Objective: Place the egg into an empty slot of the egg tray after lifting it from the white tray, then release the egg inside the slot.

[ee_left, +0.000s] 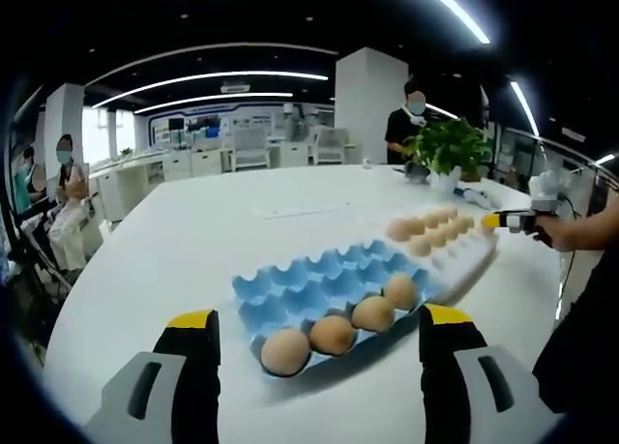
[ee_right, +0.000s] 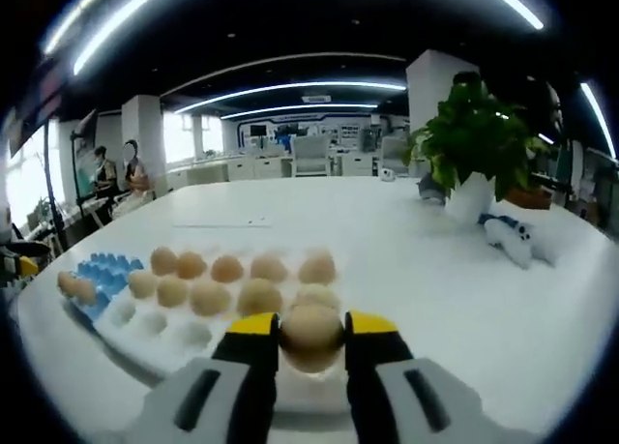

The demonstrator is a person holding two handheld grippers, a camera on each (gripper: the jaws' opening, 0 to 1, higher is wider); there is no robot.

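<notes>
Left gripper view: left hand-held gripper (ee_left: 314,330) hangs released, its two grey jaws w/ yellow tips spread wide, nothing between them. Just ahead on the smooth white table (ee_left: 193,241) lies the blue egg tray (ee_left: 319,289), thin moulded sheet w/ rounded cups. Four brown eggs (ee_left: 332,334) sit in a row along its near edge; the cups behind them are bare. Touching its far end is the white tray (ee_left: 455,255), also cupped, w/ more tan eggs in its far part. At right, the other hand-held gripper comes in over that tray, a person's hand on it. A leafy green plant (ee_left: 447,144) in a white pot stands further back.

Right gripper view: right hand-held gripper (ee_right: 310,336) is clenched on one egg (ee_right: 311,336), pale brown, smooth, oval, pinched between the yellow tips, just over the near end of the white tray (ee_right: 145,333). Can't tell if the egg is clear of its cup. Beyond it approx. two rows of tan eggs sit in the white tray, w/ empty round cups in front at left. The blue egg tray (ee_right: 108,270) lies at its far left end. Potted plant (ee_right: 474,139) stands to the right, well apart.
</notes>
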